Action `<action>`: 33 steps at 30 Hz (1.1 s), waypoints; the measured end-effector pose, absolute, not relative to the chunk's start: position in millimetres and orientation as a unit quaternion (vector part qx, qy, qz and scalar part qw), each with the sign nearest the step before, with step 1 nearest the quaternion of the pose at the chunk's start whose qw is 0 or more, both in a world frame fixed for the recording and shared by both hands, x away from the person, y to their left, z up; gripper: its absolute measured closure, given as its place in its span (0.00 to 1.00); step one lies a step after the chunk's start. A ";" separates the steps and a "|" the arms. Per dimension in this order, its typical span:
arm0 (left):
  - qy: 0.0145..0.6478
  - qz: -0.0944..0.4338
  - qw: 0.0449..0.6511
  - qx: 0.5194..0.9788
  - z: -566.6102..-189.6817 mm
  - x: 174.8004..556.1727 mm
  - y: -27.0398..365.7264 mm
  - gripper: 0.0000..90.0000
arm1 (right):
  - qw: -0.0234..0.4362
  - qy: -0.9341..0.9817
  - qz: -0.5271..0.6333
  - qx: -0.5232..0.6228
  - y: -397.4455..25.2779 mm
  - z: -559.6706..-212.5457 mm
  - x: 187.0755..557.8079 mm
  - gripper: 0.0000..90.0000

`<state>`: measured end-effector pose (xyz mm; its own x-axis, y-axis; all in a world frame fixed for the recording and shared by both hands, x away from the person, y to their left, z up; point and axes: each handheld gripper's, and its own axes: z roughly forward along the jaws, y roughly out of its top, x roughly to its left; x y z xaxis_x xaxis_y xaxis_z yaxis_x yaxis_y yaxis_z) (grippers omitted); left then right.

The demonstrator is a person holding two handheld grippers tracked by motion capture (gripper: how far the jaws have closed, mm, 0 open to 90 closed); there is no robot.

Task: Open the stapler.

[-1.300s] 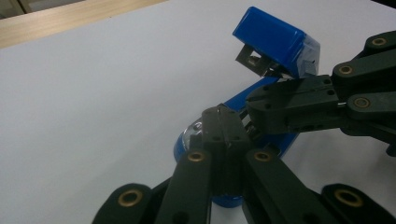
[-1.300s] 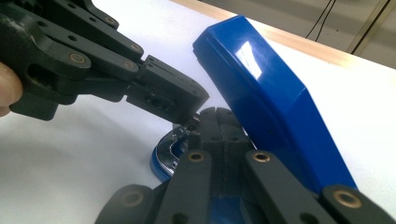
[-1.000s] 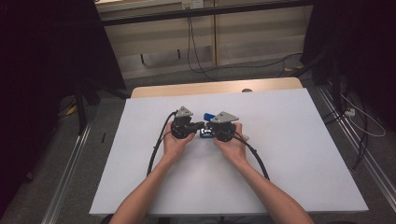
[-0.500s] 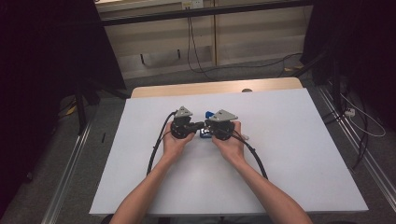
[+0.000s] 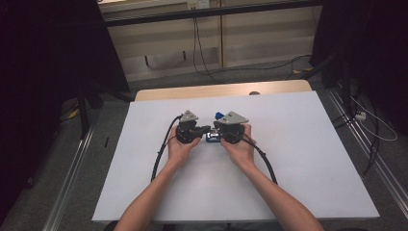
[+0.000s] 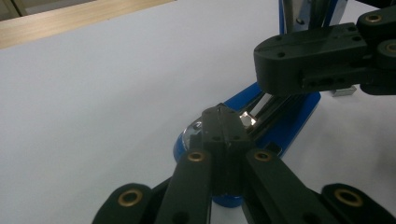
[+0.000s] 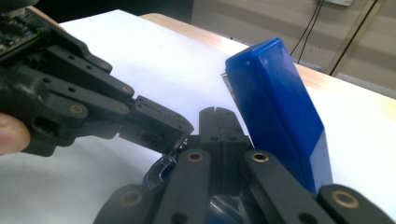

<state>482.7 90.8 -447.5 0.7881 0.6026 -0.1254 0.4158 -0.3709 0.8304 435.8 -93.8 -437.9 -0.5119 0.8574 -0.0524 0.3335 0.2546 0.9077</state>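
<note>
The left gripper (image 6: pixel 223 122) has its jaws closed flat together, their joined tip pressed down on the metal rail inside an opened blue stapler (image 6: pixel 280 116). Whether anything thin is pinched between them cannot be told; they look shut on nothing, simply pushing on the rail. In the right gripper view the right gripper (image 7: pixel 215 122) also has its jaws closed together, resting low at the stapler's hinge end, with the blue lid (image 7: pixel 275 107) swung up and tilted just beside them. The left gripper's jaws come in from the left of that view and meet the same spot.

From above, the two grippers face each other nose to nose at the middle of the white table (image 5: pixel 308 159), the left gripper (image 5: pixel 208 130) and the right gripper (image 5: pixel 216 129) nearly touching, with the stapler (image 5: pixel 212 138) lying on the table between and under them, its lid (image 5: pixel 219 116) sticking up behind.

The step in hand seems to be working inside the opened stapler, probably at the staple channel or its spring pusher. The next move likely calls for one gripper to pin the base steady while the other slides along the rail or presses the lid down, with small, careful motion so that the stapler does not skid on the smooth table.
</note>
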 end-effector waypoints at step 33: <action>0.304 0.103 0.473 0.821 -448.8 482.4 91.7 1.00 | 0.302 0.720 0.465 0.418 -120.0 -424.4 432.1 1.00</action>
